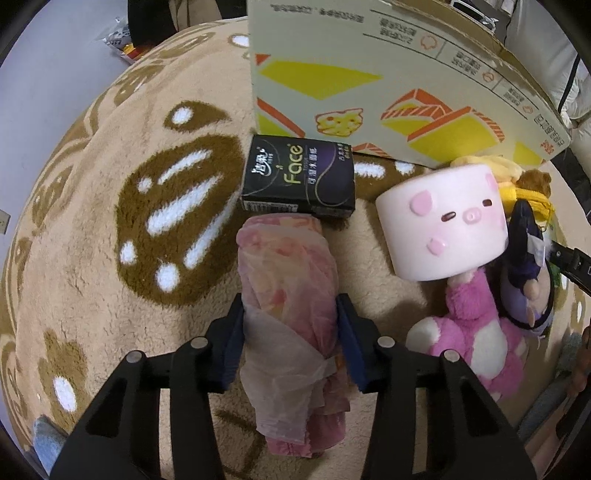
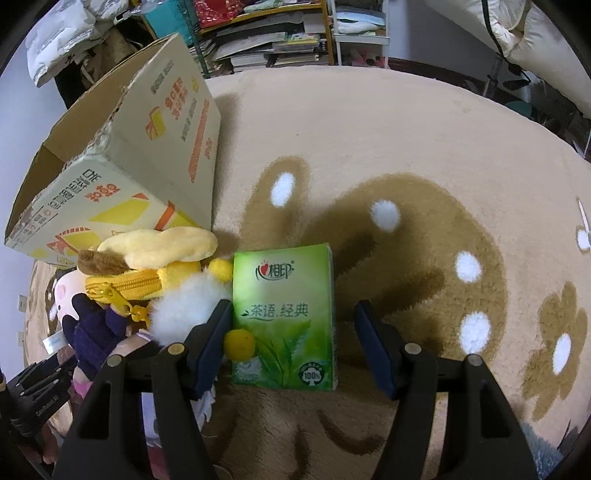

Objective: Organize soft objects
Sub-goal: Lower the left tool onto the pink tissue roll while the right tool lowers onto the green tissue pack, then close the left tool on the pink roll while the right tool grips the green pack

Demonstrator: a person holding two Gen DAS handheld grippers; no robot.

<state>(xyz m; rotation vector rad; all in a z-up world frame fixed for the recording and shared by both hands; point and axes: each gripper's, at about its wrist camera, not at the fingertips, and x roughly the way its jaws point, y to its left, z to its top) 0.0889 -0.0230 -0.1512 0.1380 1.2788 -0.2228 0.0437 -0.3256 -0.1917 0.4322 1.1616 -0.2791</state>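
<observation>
On the rug [image 2: 369, 122], nothing visibly boxed yet: left gripper [image 1: 290, 328] clamps pink bundle [image 1: 290, 280]; right gripper [image 2: 293, 332] wide around green tissue pack [image 2: 284, 317]; carton [image 2: 122, 162] at 10 o'clock.

Green tissue pack [image 2: 284, 317] between open tool [image 2: 293, 347] fingers

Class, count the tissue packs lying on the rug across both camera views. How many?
2. The black tissue pack lies beside the cardboard box; the green tissue pack lies between the right gripper fingers. Others may be hidden.

Bookshelf [image 2: 266, 33] stands beyond the patterned rug [image 2: 406, 147].
</observation>
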